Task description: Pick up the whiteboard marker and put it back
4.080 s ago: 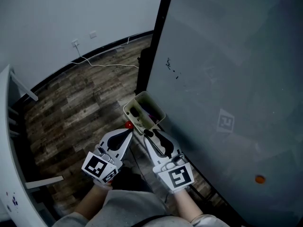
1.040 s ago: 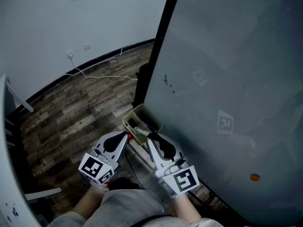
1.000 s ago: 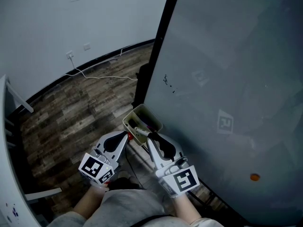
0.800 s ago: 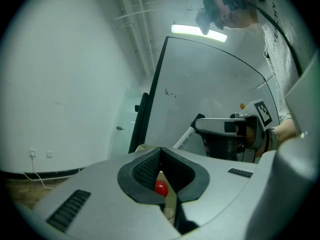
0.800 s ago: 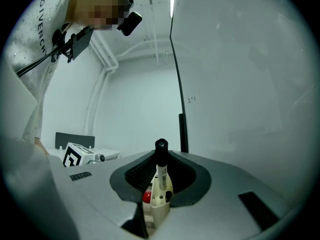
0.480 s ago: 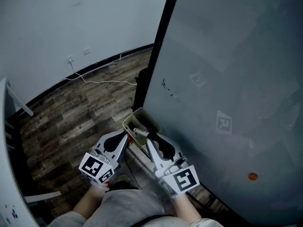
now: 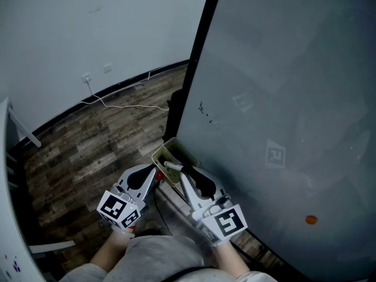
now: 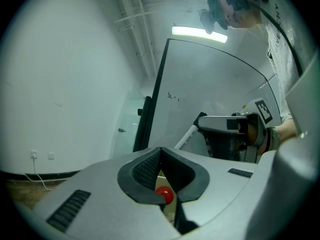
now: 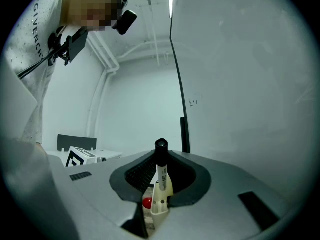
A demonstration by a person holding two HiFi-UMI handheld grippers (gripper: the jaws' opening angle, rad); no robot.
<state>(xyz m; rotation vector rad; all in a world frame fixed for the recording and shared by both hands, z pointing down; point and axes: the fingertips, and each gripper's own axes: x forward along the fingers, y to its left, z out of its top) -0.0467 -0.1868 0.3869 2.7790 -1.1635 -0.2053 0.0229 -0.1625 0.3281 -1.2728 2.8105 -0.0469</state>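
Observation:
The whiteboard marker [image 9: 161, 173], white with a black cap, stands upright between the jaws of my right gripper [image 9: 159, 156], which is shut on it. In the head view the marker [image 7: 172, 165] sticks out leftward from my right gripper [image 7: 179, 170], just below the beige pen tray [image 7: 166, 150] at the whiteboard's lower left corner. My left gripper [image 7: 154, 172] hangs beside it, shut with nothing in it [image 8: 160, 151]. A small red round thing [image 8: 164, 195] shows beyond its jaws. The left gripper view also catches the marker [image 8: 186, 136].
The big grey whiteboard [image 7: 282, 98] fills the right side, with a black frame edge [image 7: 194, 69] and an orange magnet [image 7: 310, 220]. A white cable [image 7: 123, 104] lies on the wood floor [image 7: 88, 145] by the wall. A white board edge [image 7: 7, 181] stands at far left.
Four seconds ago the right gripper's tips were at the tray with no marker showing; over the last second it holds the white marker, hardly moving. The head view has drifted slightly.

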